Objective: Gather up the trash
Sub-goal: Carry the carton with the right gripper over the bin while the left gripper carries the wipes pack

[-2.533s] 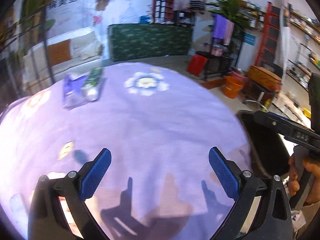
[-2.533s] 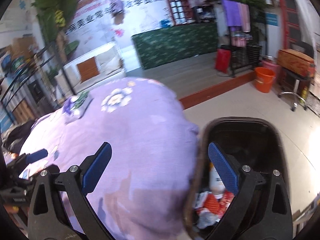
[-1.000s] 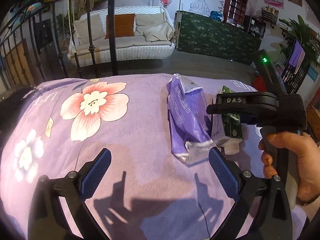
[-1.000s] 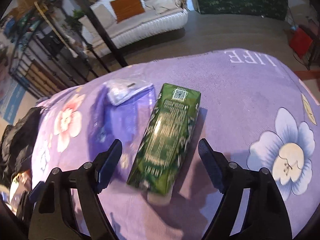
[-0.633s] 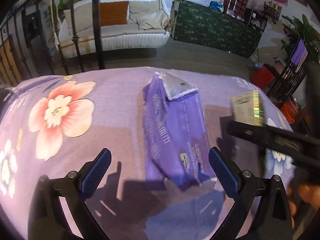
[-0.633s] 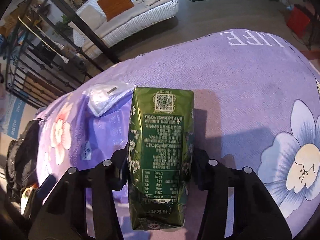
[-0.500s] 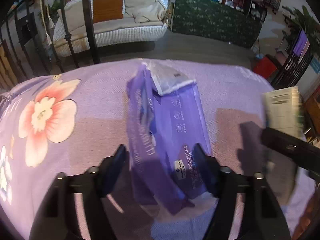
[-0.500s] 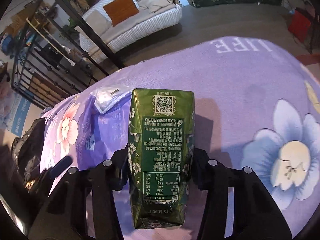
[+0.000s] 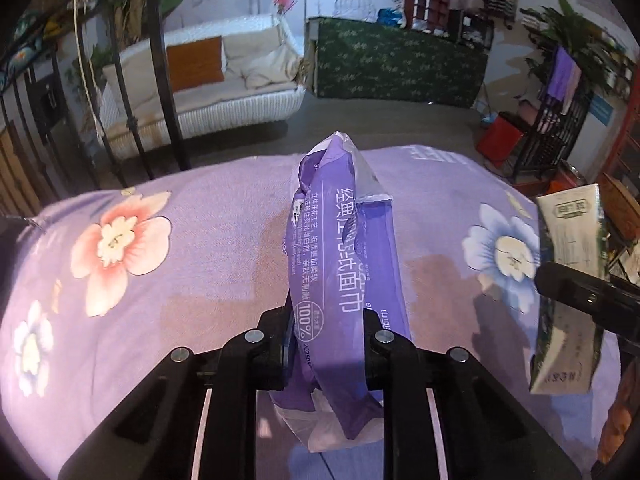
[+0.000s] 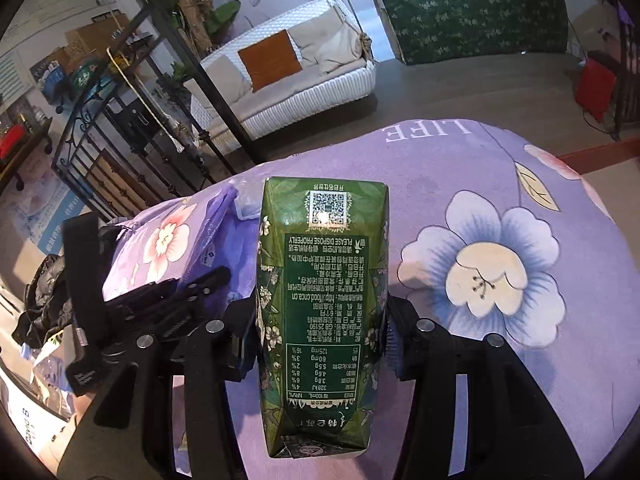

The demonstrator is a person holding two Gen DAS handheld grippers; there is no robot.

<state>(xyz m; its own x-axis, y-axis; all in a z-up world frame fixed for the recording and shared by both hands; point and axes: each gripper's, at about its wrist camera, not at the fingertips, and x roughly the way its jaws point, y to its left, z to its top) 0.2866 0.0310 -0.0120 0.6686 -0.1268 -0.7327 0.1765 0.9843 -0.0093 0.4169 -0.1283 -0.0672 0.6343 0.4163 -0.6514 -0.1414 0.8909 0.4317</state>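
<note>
- Left wrist view: my left claw (image 9: 325,350) clamps the purple tissue pack (image 9: 344,264), lifting it off the floral surface (image 9: 208,264) for binning.
- Right wrist view: my right claw (image 10: 320,344) clamps the green drink carton (image 10: 322,300) midway, keeping it steady.

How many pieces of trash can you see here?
2. A purple tissue pack is pinched in the left gripper, and a green drink carton is clamped in the right gripper. More may lie out of view.
</note>
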